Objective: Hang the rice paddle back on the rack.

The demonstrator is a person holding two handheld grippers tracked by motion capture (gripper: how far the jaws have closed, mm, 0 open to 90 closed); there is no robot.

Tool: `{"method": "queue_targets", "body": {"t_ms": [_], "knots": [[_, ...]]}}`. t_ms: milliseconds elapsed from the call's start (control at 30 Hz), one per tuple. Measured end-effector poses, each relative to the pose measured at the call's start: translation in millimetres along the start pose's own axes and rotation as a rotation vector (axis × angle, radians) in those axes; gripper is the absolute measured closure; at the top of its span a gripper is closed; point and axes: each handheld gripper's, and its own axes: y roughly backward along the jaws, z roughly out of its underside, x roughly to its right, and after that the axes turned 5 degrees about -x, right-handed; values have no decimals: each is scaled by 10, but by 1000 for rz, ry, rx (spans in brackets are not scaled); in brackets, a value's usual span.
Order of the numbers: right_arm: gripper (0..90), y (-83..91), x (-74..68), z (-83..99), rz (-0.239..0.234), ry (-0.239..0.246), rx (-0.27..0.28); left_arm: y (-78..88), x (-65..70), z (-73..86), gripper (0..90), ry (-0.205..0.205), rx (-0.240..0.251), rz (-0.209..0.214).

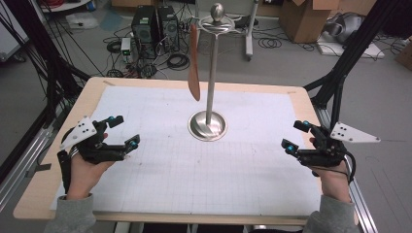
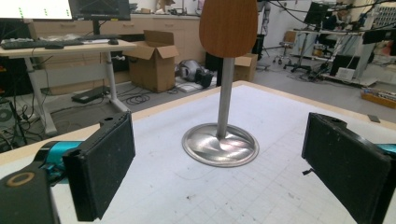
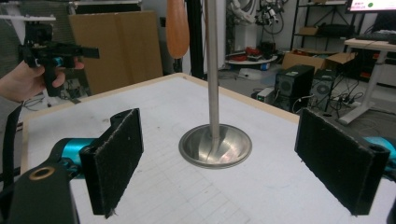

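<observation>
metal stand [image 1: 209, 97] centre frame with wooden spatula [image 1: 194, 73] hanging, left gripper [image 1: 124, 131] lower left, right gripper [image 1: 296, 136] lower right, both jaws wide open, empty, no readable writing

Even, bright room light falls from overhead, leaving only faint shadows on the white desk [image 1: 145, 184]. The steel stand base [image 2: 220, 145], ahead of the left tool [image 2: 219, 172], shows soft glare. All frames look slightly soft and low-resolution; the tool's near pads blur.

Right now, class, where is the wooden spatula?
In the high view the wooden spatula hangs from the top of the metal stand at the table's far middle, just left of its pole.
</observation>
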Motion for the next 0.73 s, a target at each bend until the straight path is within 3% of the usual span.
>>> {"method": "queue_targets", "body": {"t_ms": [233, 467, 733], "knots": [[141, 80, 44, 17, 45, -16, 13, 30, -26, 56, 101, -12, -26, -44], [141, 117, 105, 66, 93, -40, 17, 131, -108, 105, 100, 17, -32, -112], [141, 100, 128, 89, 123, -65, 24, 217, -152, 106, 101, 39, -15, -131]]}}
